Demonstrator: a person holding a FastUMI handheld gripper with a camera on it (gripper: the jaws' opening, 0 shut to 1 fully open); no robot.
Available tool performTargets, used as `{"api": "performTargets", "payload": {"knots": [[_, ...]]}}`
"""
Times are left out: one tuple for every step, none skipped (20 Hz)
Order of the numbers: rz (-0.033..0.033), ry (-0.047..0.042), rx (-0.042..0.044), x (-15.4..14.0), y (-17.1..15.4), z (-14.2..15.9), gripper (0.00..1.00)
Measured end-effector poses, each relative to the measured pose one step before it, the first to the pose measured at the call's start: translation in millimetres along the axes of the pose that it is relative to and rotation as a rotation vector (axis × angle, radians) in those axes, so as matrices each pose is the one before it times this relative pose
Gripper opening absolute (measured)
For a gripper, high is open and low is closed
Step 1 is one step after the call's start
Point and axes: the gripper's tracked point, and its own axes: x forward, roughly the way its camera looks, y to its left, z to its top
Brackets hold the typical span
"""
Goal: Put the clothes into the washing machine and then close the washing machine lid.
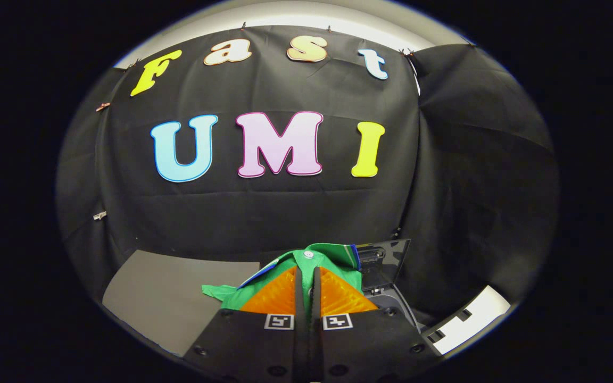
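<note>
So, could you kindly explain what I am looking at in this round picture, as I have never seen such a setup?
A person carries a hand-held tool with two fingers; the camera rides on it and looks forward along them. The fingers are closed together, pinching a green garment that bunches up around and just ahead of them. Beneath lies a grey table. Beyond the fingers, to one side, stands a dark washing machine with its see-through lid raised. Black cloth forms the booth's wall.
</note>
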Motion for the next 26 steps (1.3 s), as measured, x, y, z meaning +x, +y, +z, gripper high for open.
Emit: {"api": "performTargets", "payload": {"knots": [[-0.00114,-0.00631,-0.00833,5.40,-12.94,0.16,0.05],[-0.01244,0.01170,-0.01198,3.87,-16.16,-5.26,0.05],[-0.00536,0.01393,0.00044,6.51,-12.07,-4.61,0.05],[0.00134,0.00633,0.01165,7.82,-6.08,-2.13,0.05],[-0.00114,0.01003,0.00964,7.60,-7.53,-3.67,0.05],[-0.00208,0.00633,0.00135,6.79,-8.17,-4.07,0.05],[-0.00370,0.02037,-0.00120,7.03,-7.14,-8.45,0.05],[-0.00087,0.01700,0.00530,7.70,-4.30,-9.58,0.05],[-0.00638,0.01214,0.00156,6.16,-5.18,-9.02,0.05],[-0.01414,0.01257,-0.00918,7.91,-8.74,-8.45,0.05],[-0.00211,0.01021,-0.00779,8.91,-4.54,-10.01,0.05],[-0.00883,0.02153,-0.00613,9.44,-4.74,-12.68,0.05],[-0.00453,0.02003,-0.00686,11.07,-4.10,-12.64,0.05],[-0.00764,0.02018,-0.01208,11.00,-3.06,-12.92,0.05],[-0.00689,0.02491,-0.01297,11.70,-2.47,-13.42,0.05],[-0.00669,0.01789,-0.01402,10.74,-0.16,-11.64,0.05],[0.00294,0.02156,-0.01368,12.68,2.79,-13.26,0.05],[0.00469,0.02365,-0.01385,12.67,4.34,-12.80,0.05],[-0.00391,0.02778,-0.01714,11.77,1.91,-13.02,0.05],[-0.00121,0.02985,-0.00962,12.50,1.41,-13.46,0.05],[0.00319,0.02540,-0.00276,12.89,2.70,-12.81,0.05],[0.00258,0.03679,-0.00142,11.58,2.88,-15.17,0.05],[0.00415,0.03443,-0.01025,9.89,2.08,-12.33,0.05],[0.00596,0.02240,-0.01113,10.03,1.51,-9.44,0.05],[0.00409,0.02056,-0.00378,10.89,1.52,-9.85,0.05],[0.01110,0.01760,-0.00174,9.83,3.35,-7.98,0.05]]}}
